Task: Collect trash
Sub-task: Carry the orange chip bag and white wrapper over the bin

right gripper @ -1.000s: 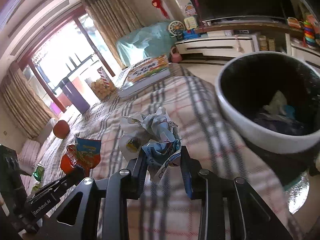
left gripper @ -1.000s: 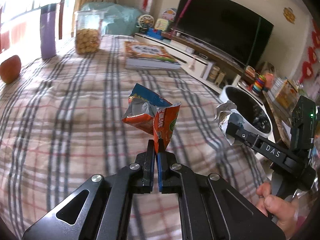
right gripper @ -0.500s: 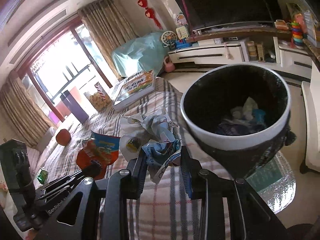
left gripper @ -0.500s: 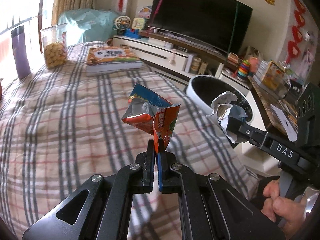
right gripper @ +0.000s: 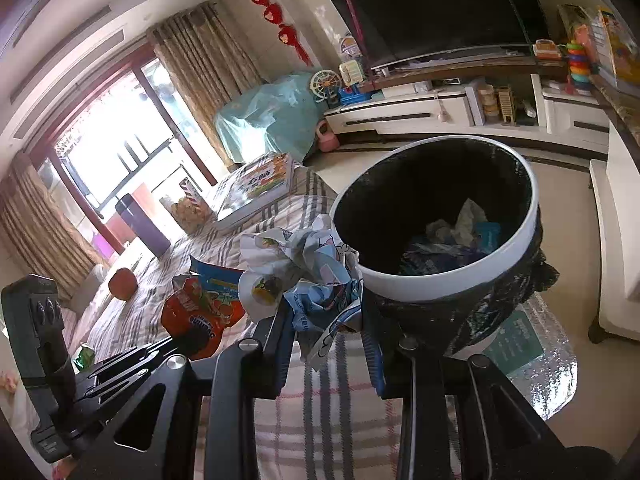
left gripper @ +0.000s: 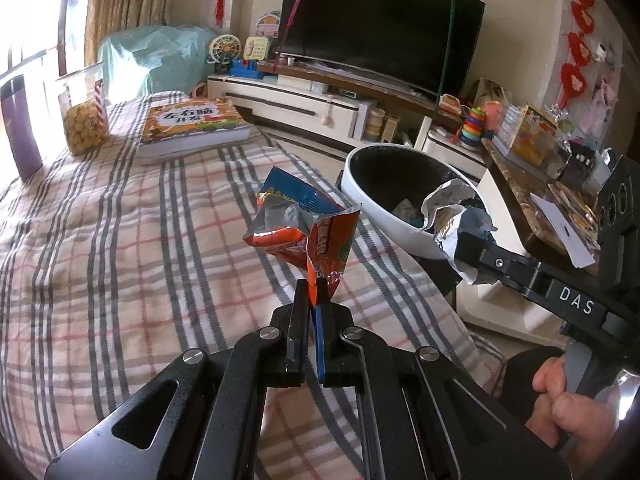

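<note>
My left gripper [left gripper: 314, 294] is shut on an orange and blue snack bag [left gripper: 304, 224], held above the plaid-covered table [left gripper: 120, 240]. It also shows in the right wrist view [right gripper: 200, 312]. My right gripper [right gripper: 326, 312] is shut on a crumpled white and blue wrapper [right gripper: 308, 272], seen from the left wrist view too [left gripper: 452, 220]. A white trash bin [right gripper: 440, 280] with a black liner stands just right of the table edge, close ahead of the right gripper. Some trash lies inside it. The bin also shows in the left wrist view [left gripper: 400, 232].
On the far table are a thick book [left gripper: 192, 128], a cookie jar [left gripper: 84, 120], a purple cup [left gripper: 20, 128] and an orange fruit [right gripper: 122, 284]. A TV stand [left gripper: 320, 104] with a television runs along the far wall. A cluttered side table [left gripper: 552, 208] stands at right.
Both grippers have moved right toward the bin with their trash still held. The bin now looks larger and nearer in both views.
</note>
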`<act>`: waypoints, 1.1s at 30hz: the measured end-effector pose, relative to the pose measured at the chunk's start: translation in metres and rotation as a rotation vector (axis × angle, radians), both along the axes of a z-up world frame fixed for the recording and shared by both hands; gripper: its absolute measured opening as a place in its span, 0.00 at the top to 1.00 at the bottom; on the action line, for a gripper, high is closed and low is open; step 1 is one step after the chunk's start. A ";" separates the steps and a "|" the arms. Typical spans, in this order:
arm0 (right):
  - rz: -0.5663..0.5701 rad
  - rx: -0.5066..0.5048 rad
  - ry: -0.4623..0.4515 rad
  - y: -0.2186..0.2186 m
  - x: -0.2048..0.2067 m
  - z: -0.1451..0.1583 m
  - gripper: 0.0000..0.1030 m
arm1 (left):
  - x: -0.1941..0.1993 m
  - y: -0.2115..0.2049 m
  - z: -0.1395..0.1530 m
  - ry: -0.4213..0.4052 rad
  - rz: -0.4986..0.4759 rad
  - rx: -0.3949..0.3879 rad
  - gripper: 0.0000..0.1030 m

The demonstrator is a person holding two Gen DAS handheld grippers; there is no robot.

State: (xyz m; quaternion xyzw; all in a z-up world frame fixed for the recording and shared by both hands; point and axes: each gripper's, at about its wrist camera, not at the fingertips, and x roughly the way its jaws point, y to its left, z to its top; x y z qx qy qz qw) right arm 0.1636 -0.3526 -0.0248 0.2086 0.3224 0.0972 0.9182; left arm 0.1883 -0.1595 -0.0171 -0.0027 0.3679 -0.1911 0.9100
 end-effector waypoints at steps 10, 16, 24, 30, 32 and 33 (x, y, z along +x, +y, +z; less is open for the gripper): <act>-0.019 0.007 -0.001 -0.009 -0.004 0.001 0.69 | 0.001 -0.014 0.001 -0.004 -0.025 0.015 0.98; -0.034 0.008 -0.003 -0.014 -0.005 0.003 0.69 | 0.004 -0.024 0.003 -0.008 -0.044 0.020 0.98; -0.059 0.007 -0.002 -0.030 -0.004 0.005 0.69 | 0.009 -0.040 0.006 -0.008 -0.075 0.018 0.98; -0.078 0.003 -0.002 -0.042 -0.001 0.007 0.69 | 0.018 -0.053 0.010 -0.009 -0.102 0.020 0.98; -0.083 0.000 0.000 -0.047 0.001 0.008 0.69 | 0.020 -0.057 0.012 -0.015 -0.112 0.022 0.98; -0.085 -0.003 0.000 -0.048 0.002 0.009 0.69 | 0.022 -0.059 0.013 -0.017 -0.116 0.023 0.98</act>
